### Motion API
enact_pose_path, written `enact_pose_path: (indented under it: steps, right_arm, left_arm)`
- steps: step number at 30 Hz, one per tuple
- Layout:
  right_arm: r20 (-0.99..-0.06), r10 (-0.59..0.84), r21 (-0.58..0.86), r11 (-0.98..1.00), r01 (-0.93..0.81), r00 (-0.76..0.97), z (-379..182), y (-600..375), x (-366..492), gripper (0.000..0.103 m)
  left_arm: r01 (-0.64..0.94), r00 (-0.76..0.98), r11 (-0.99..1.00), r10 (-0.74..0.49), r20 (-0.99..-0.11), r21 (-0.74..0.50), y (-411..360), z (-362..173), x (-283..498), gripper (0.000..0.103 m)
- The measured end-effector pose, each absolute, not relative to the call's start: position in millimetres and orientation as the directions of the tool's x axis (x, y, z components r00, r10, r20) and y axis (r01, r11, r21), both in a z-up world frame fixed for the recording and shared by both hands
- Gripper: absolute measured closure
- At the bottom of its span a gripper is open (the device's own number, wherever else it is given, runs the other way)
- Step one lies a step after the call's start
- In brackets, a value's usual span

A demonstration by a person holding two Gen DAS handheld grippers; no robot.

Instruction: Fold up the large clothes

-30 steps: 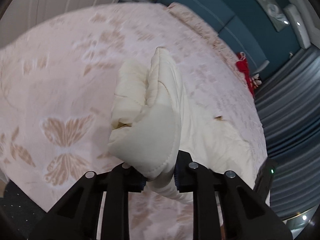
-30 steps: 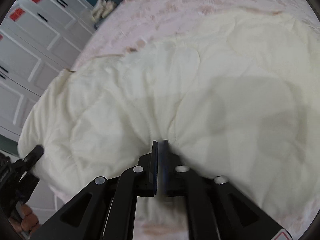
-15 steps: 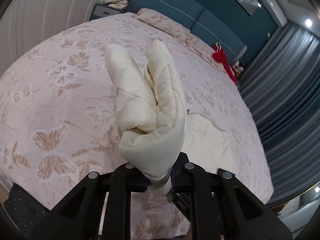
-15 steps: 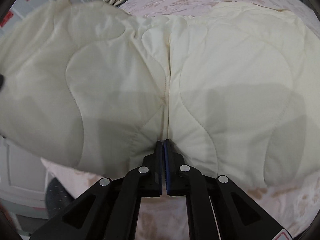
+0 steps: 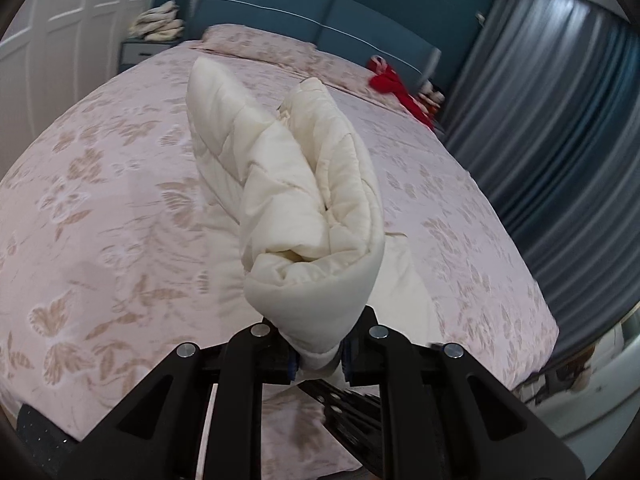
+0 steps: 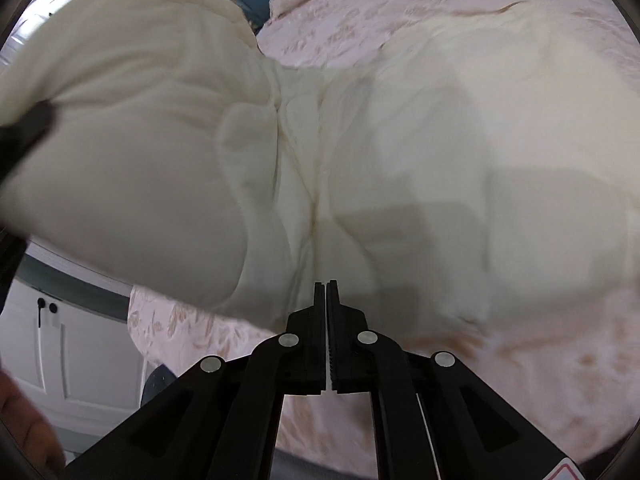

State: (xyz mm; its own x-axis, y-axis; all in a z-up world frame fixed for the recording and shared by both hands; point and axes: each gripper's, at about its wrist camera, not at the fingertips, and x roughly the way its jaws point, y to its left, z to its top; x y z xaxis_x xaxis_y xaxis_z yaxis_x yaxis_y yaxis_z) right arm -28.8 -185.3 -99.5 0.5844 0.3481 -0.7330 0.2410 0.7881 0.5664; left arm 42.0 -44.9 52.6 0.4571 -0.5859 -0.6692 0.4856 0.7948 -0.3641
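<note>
The left gripper has its jaws pinching a bunched edge of the cream quilt, lifted over the bed; the right gripper has its jaws pressed together on a thin edge of it. To fold cleanly, I'd carry both edges across level and taut, then lay them square on the half lying flat.

Both wrist views look steeply down (close-up) on the quilt.

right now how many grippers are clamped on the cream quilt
2. The left gripper pinches a bunched, lifted fold of the quilt above the bed. The right gripper is shut on a thin edge nearer the bed's side.
</note>
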Motion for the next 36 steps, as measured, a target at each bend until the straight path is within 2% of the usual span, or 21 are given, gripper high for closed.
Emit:
enact_pose_path:
  steps: [5,12,15,18,23,26,28,30,31,32,34,36]
  right_arm:
    - [-0.753,0.251,0.508,0.809,0.295,0.609,-81.4,-224.1,-81.2,0.097]
    - [-0.796,0.113,0.406,0.827,0.388,0.594,-71.8,-268.1,-127.0,0.095]
    - [-0.808,0.069,0.380,0.820,0.427,0.585,-70.6,-285.3,-138.0,0.088]
    - [-0.803,0.042,0.379,0.806,0.454,0.595,-64.9,-298.5,-152.0,0.071]
    - [-0.779,0.034,0.399,0.798,0.452,0.627,-47.0,-310.8,-158.6,0.067]
    - [-0.759,0.042,0.414,0.801,0.432,0.650,-36.4,-311.2,-155.6,0.056]
    - [-0.745,0.046,0.418,0.809,0.413,0.665,-26.4,-306.2,-151.8,0.044]
    - [-0.733,0.044,0.416,0.818,0.396,0.679,-16.4,-305.7,-148.0,0.038]
    - [-0.725,0.040,0.417,0.820,0.392,0.688,-11.7,-305.9,-147.7,0.035]
    - [-0.710,0.044,0.426,0.822,0.378,0.703,-3.6,-304.8,-146.2,0.030]
    - [-0.690,0.073,0.454,0.818,0.353,0.720,4.6,-303.3,-139.7,0.029]
    - [-0.673,0.102,0.486,0.808,0.334,0.733,8.5,-301.9,-131.1,0.027]
  left_arm:
    - [0.561,0.395,0.757,-0.599,-0.696,-0.334,-97.8,42.0,30.1,0.089]
    - [0.596,0.252,0.726,-0.575,-0.779,-0.343,-163.4,-13.0,16.8,0.089]
    - [0.618,0.240,0.727,-0.537,-0.809,-0.299,-182.8,-37.6,8.6,0.089]
    - [0.624,0.238,0.728,-0.525,-0.817,-0.285,-190.3,-51.5,5.5,0.087]
    - [0.644,0.218,0.721,-0.494,-0.842,-0.256,-198.3,-65.6,4.6,0.085]
    - [0.658,0.225,0.714,-0.489,-0.843,-0.238,-201.0,-66.2,3.0,0.082]
    - [0.670,0.254,0.705,-0.513,-0.820,-0.233,-193.7,-51.5,-2.6,0.070]
    - [0.699,0.306,0.683,-0.551,-0.777,-0.209,-173.6,-26.0,-15.1,0.036]
    - [0.690,0.353,0.702,-0.538,-0.766,-0.175,-163.0,-17.8,-18.6,0.024]
    - [0.679,0.401,0.719,-0.535,-0.744,-0.151,-145.0,-7.7,-22.9,0.005]
    - [0.650,0.445,0.746,-0.531,-0.721,-0.148,-116.8,-1.4,-23.7,0.005]
    - [0.587,0.461,0.801,-0.452,-0.763,-0.120,-91.4,-14.5,-13.6,0.005]
